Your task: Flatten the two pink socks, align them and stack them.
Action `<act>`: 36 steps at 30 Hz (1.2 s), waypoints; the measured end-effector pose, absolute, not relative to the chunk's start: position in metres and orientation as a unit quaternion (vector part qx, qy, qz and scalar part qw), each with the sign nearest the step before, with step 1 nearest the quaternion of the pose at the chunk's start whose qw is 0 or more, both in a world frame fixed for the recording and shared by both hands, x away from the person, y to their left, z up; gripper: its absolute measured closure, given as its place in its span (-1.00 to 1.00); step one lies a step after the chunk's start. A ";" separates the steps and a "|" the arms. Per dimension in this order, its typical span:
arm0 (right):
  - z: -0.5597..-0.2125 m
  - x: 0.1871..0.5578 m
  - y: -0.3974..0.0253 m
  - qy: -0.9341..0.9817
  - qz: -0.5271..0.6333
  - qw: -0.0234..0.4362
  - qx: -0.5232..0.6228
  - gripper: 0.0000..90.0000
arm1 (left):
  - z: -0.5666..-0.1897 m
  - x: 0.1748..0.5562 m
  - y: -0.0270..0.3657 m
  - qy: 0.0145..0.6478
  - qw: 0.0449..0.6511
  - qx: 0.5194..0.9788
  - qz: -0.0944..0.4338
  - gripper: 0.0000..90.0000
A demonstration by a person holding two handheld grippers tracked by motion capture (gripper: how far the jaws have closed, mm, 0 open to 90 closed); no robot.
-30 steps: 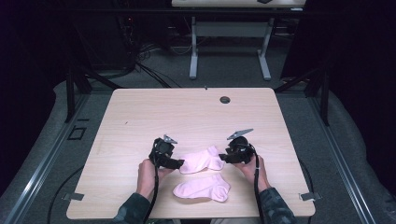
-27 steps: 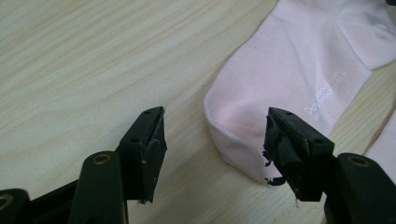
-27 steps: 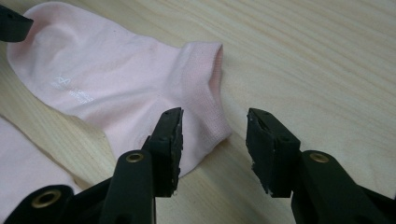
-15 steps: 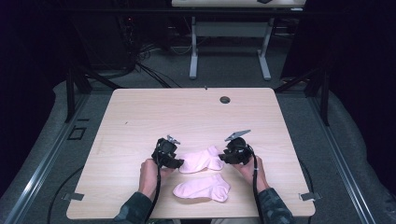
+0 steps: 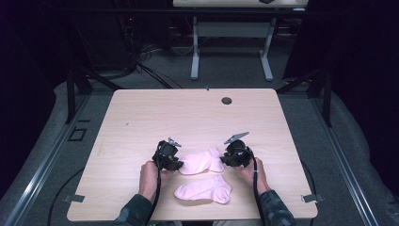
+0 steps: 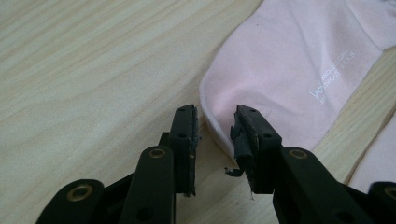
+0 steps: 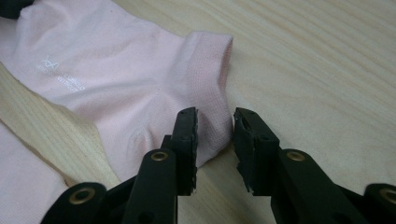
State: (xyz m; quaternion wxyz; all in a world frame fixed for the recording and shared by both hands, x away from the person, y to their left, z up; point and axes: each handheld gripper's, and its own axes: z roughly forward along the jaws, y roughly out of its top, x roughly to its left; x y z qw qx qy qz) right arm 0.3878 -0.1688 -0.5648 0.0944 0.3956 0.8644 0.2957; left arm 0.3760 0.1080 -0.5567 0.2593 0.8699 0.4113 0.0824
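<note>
Straddling opposite ends of the far pink sock (image 5: pixel 201 162) — toe for the left gripper (image 6: pixel 215 135), cuff for the right gripper (image 7: pixel 215 135) — both sets of jaws stand parted, unclamped, probably readying a two-ended lift off the table (image 5: pixel 155 117).

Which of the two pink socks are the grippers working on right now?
The farther sock, lying between the left gripper and right gripper, each open at one end. The nearer sock lies apart by the table's front edge.

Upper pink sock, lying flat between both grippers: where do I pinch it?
Pinch the upper sock at its two ends: left gripper on the rounded toe edge, right gripper on the ribbed cuff corner. Come in low, since both edges lie flat on the table.
</note>
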 end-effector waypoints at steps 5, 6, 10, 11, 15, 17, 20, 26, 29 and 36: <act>-0.565 0.388 -0.168 0.868 0.292 0.100 0.389 0.56 | -0.557 0.376 0.108 0.410 0.260 0.870 0.082 0.58; -0.565 0.388 -0.168 0.868 0.292 0.099 0.389 0.57 | -0.557 0.376 0.108 0.410 0.261 0.870 0.080 0.59; -0.565 0.388 -0.168 0.867 0.294 0.099 0.390 0.59 | -0.558 0.377 0.109 0.411 0.260 0.870 0.079 0.64; -0.565 0.388 -0.168 0.867 0.294 0.098 0.389 0.59 | -0.558 0.377 0.109 0.411 0.261 0.870 0.078 0.65; -0.565 0.388 -0.167 0.869 0.293 0.096 0.388 0.68 | -0.559 0.377 0.110 0.411 0.261 0.870 0.077 0.71; -0.565 0.387 -0.166 0.868 0.295 0.093 0.388 0.74 | -0.560 0.377 0.110 0.409 0.261 0.871 0.077 0.74; -0.566 0.388 -0.167 0.869 0.297 0.088 0.385 0.81 | -0.560 0.376 0.110 0.408 0.265 0.870 0.076 0.78; -0.566 0.387 -0.167 0.869 0.300 0.086 0.385 0.86 | -0.562 0.375 0.112 0.407 0.273 0.868 0.076 0.91; -0.566 0.387 -0.167 0.869 0.298 0.086 0.385 0.87 | -0.562 0.375 0.113 0.407 0.276 0.867 0.076 0.94; -0.566 0.387 -0.169 0.861 0.314 0.076 0.394 0.87 | -0.561 0.374 0.117 0.411 0.290 0.861 0.077 0.96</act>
